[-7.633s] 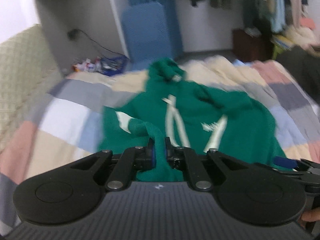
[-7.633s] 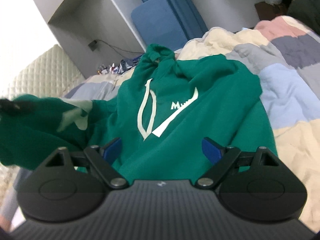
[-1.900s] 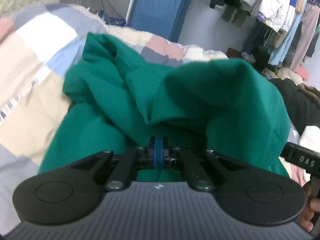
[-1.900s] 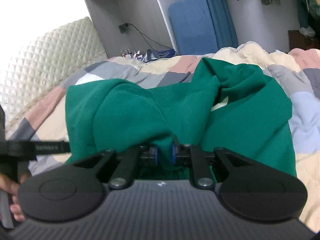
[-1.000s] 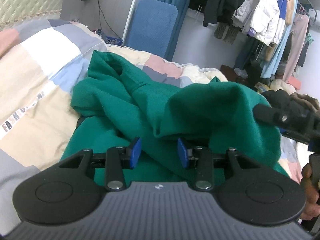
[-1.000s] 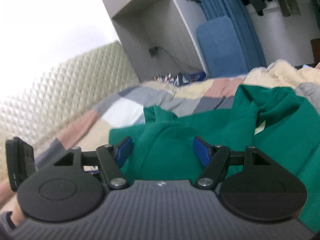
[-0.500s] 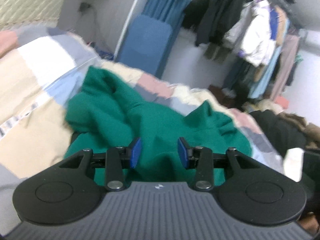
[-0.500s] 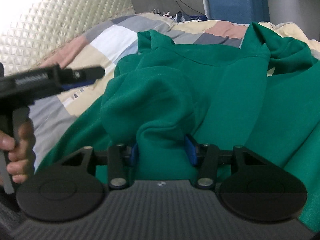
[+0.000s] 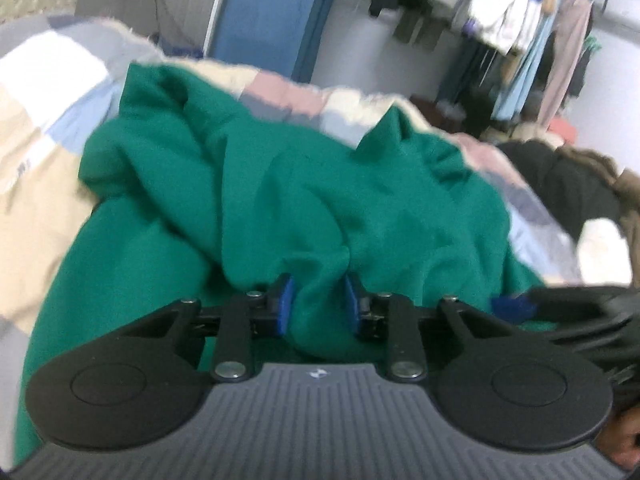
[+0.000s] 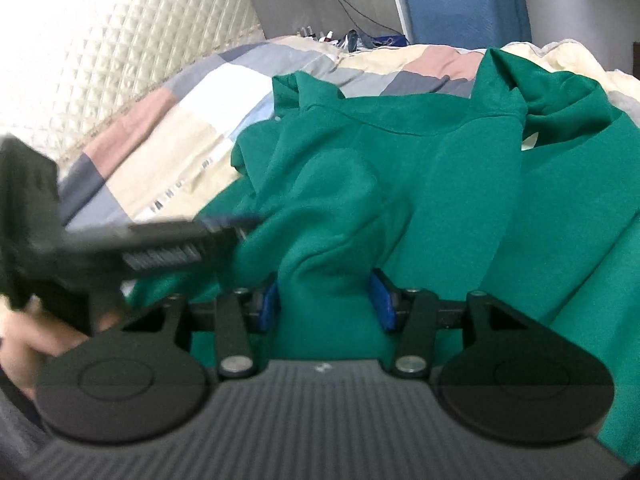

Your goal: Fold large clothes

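Note:
A green hoodie [image 9: 320,184] lies crumpled on the bed, folded over itself, its hood [image 10: 500,92] at the far end. My left gripper [image 9: 319,302] sits low over the near edge. Its jaws are closing, and a raised fold of green cloth fills the gap and touches both blue pads. My right gripper [image 10: 324,300] is shut on a thick bunch of the hoodie [image 10: 440,184]. The two grippers are side by side. The right one's finger [image 9: 560,300] shows at the left wrist view's right edge. The left one [image 10: 180,240] appears blurred in the right wrist view.
A patchwork quilt [image 10: 180,120] covers the bed below a quilted cream headboard [image 10: 120,40]. A blue padded board [image 9: 264,20] leans on the far wall. Hanging clothes [image 9: 520,20] and a dark heap of clothes [image 9: 568,184] fill the right side. A hand [image 10: 24,344] holds the left gripper.
A second ago both grippers hung open above the hoodie. Both have since dropped onto it. The right closed on a bunch first, and the left jaws have now narrowed around a fold.

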`<control>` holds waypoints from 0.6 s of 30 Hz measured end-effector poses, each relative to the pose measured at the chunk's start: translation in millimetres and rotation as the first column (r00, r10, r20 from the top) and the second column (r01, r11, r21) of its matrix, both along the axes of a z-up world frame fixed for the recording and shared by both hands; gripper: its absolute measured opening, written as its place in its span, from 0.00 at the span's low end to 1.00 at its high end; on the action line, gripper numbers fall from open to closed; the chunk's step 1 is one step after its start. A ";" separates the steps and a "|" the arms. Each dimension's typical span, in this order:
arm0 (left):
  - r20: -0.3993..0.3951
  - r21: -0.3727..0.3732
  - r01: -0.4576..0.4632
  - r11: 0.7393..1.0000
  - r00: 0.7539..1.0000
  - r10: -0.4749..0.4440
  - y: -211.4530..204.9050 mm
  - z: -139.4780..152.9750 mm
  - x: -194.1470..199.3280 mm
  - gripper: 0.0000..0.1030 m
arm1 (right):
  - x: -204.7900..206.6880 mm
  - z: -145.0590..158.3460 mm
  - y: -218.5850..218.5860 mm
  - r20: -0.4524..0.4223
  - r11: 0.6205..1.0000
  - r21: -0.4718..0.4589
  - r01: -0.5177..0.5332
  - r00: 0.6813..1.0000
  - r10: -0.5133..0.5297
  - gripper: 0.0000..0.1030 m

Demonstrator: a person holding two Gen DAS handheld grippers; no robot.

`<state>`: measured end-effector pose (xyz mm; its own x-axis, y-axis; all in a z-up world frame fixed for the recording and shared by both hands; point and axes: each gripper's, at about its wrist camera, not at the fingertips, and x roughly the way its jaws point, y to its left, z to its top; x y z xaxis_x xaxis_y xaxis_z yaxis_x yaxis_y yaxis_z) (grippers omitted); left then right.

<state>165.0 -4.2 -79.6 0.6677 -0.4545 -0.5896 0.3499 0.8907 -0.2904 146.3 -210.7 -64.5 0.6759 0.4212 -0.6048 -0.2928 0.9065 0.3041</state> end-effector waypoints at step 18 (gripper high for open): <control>-0.003 0.042 -0.016 0.999 1.000 0.016 -3.4 -7.2 -1.4 0.31 | 4.1 12.1 -18.8 0.059 0.996 0.021 0.084 0.995 -0.085 0.48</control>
